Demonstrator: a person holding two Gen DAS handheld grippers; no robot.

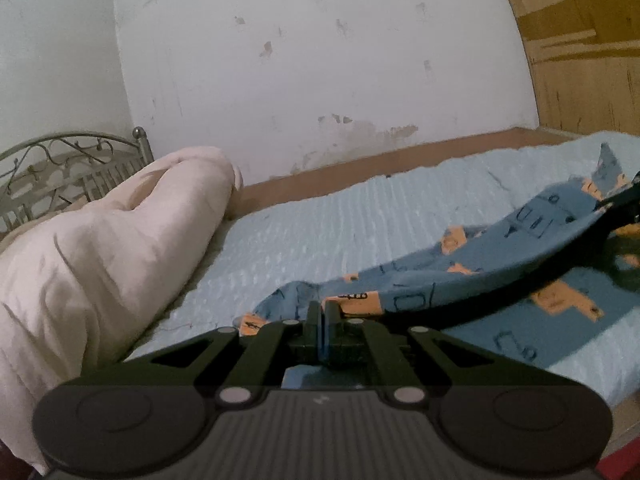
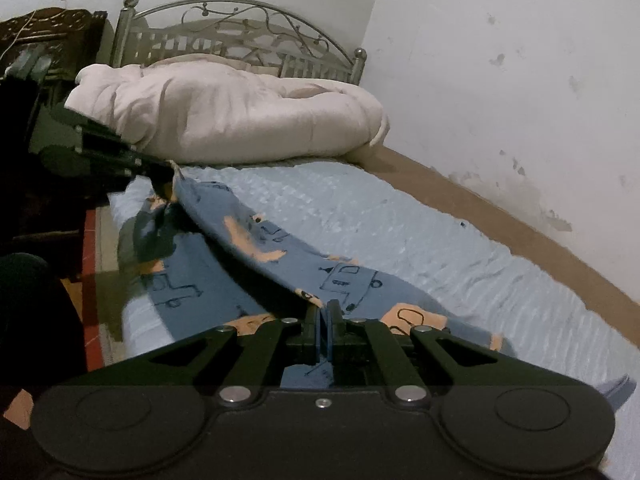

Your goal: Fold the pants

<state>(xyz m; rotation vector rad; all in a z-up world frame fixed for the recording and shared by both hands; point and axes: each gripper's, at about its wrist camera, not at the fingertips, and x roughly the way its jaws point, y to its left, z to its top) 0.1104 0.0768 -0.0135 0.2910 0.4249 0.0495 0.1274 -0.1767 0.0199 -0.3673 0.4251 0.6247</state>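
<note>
The pants (image 1: 500, 240) are blue with orange patches and drawn vehicles, lying on a light blue bed sheet (image 1: 340, 220). My left gripper (image 1: 322, 310) is shut on one edge of the pants and holds it lifted. My right gripper (image 2: 323, 314) is shut on another edge of the pants (image 2: 280, 248). The cloth stretches raised between the two grippers above the lower layer. The left gripper also shows in the right wrist view (image 2: 160, 170) at the far left, and the right gripper in the left wrist view (image 1: 624, 196) at the far right.
A bunched cream duvet (image 2: 224, 116) lies at the head of the bed by a metal headboard (image 2: 240, 32). A white wall (image 1: 320, 60) runs along the far side. Dark wooden furniture (image 2: 52, 40) stands beside the bed.
</note>
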